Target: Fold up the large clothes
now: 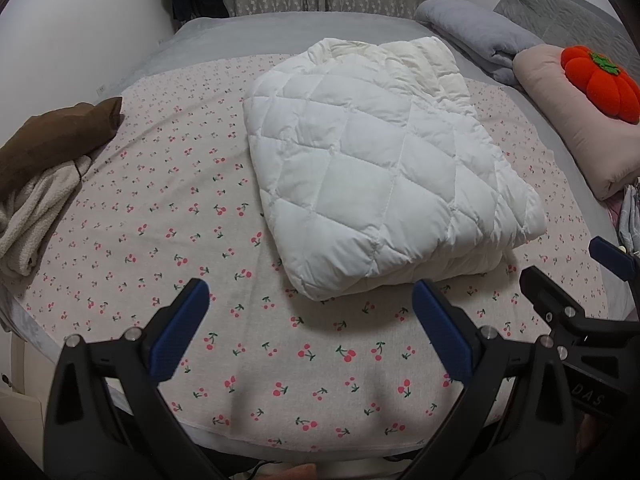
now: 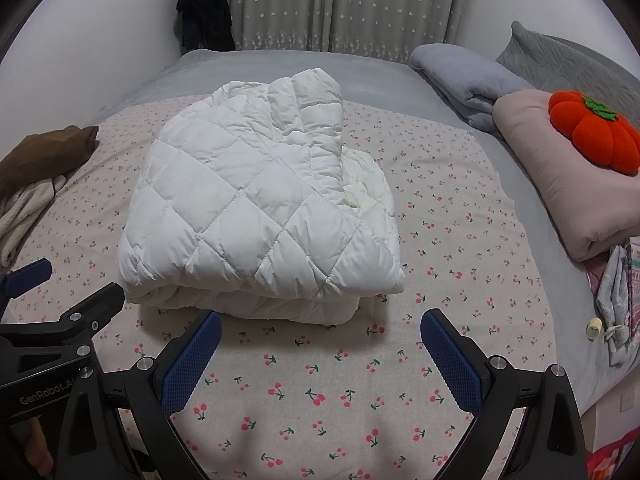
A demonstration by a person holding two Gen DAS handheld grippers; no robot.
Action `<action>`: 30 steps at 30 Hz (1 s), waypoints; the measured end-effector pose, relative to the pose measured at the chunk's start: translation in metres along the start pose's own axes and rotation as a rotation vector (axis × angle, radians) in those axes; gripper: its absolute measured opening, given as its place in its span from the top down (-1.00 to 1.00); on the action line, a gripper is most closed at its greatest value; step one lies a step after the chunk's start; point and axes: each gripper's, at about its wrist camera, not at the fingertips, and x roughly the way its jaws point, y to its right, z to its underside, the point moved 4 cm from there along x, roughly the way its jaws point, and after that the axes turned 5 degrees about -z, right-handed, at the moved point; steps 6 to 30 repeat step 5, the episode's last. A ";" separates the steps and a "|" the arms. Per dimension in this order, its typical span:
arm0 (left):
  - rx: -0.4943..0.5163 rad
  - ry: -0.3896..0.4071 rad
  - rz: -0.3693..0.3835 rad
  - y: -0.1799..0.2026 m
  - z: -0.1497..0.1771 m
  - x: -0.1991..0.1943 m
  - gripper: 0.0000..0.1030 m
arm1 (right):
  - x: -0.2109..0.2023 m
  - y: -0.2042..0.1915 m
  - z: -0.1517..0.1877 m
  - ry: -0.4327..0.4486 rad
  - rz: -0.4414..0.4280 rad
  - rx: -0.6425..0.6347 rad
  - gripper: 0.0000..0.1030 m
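Both wrist views look forward over cherry-print bed sheet (image 1: 160,240) from near edge, side by side; share folded white quilted jacket (image 2: 256,216).

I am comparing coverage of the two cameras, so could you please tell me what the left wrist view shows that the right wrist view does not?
Only the left wrist view shows the left tongs from behind, open, with the right tongs at its right edge. Only the right wrist view shows the folded jacket's layered front edge and a bundle with a toggle beside the bed. Both show the white quilted jacket, cherry-print sheet, pumpkin cushion and brown garment.
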 end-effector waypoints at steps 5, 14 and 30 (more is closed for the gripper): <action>0.006 -0.006 0.002 -0.001 0.000 0.004 -0.96 | 0.004 0.001 0.001 -0.003 -0.008 -0.002 -0.97; 0.006 -0.006 0.002 -0.001 0.000 0.004 -0.96 | 0.004 0.001 0.001 -0.003 -0.008 -0.002 -0.97; 0.006 -0.006 0.002 -0.001 0.000 0.004 -0.96 | 0.004 0.001 0.001 -0.003 -0.008 -0.002 -0.97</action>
